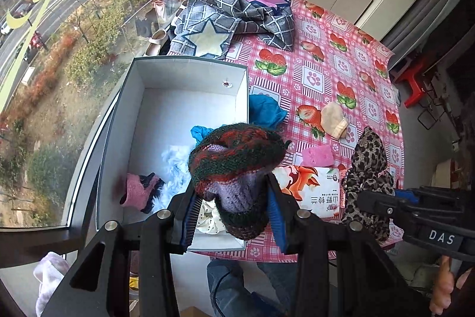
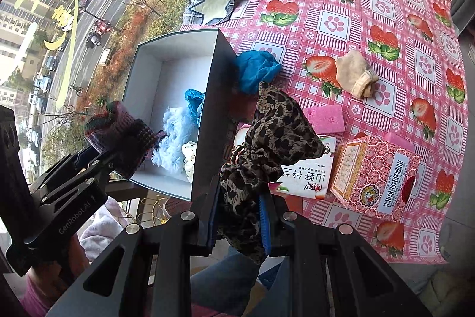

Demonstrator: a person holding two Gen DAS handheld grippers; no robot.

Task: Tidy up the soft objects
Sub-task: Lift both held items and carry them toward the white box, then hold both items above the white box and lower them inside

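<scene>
My left gripper [image 1: 234, 213] is shut on a red, green and purple knitted hat [image 1: 234, 156], held over the near right corner of the open grey box [image 1: 190, 73]. Inside the box lie a pink sock [image 1: 138, 190], a light blue fluffy piece [image 1: 175, 165], a blue cloth and a white dotted cloth [image 1: 209, 220]. My right gripper [image 2: 239, 216] is shut on a leopard-print cloth [image 2: 279, 132], just right of the box's outer wall [image 2: 207, 121]. The right wrist view also shows the left gripper [image 2: 98, 159] with the hat [image 2: 118, 129] at the box's near left.
On the strawberry tablecloth [image 2: 383, 5] lie a blue cloth [image 2: 255, 69], a beige mitten [image 2: 356, 73], a pink sponge [image 2: 325, 116], a tissue pack [image 2: 302, 177] and a pink patterned carton [image 2: 374, 174]. A plaid cloth [image 1: 237, 14] is heaped at the far edge. A window runs along the left.
</scene>
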